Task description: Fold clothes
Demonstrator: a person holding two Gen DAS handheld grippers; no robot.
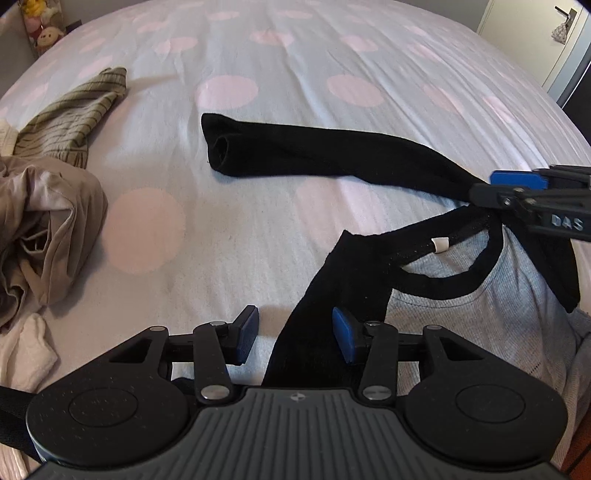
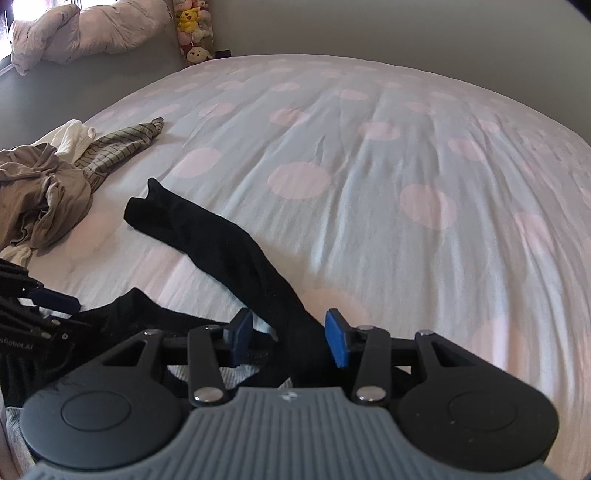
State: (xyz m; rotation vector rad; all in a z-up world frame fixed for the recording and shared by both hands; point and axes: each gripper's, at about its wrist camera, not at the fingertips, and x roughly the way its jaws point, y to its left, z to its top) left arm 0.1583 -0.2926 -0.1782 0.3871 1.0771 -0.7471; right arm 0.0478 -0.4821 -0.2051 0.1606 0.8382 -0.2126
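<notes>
A grey shirt with a black collar and black sleeves lies on the dotted bed sheet. One black sleeve stretches out to the left across the sheet. My left gripper is open over the shirt's near black shoulder, whose cloth lies loose between the jaws beside the right pad. My right gripper is open too; the long sleeve runs between its jaws and the left pad stands apart from it. Each gripper shows in the other's view: the right gripper by the collar, the left gripper at the left edge.
At the bed's left side lies a heap of clothes: a beige garment, an olive striped one and a white cloth. Plush toys and a rolled duvet sit beyond the bed. A door stands far right.
</notes>
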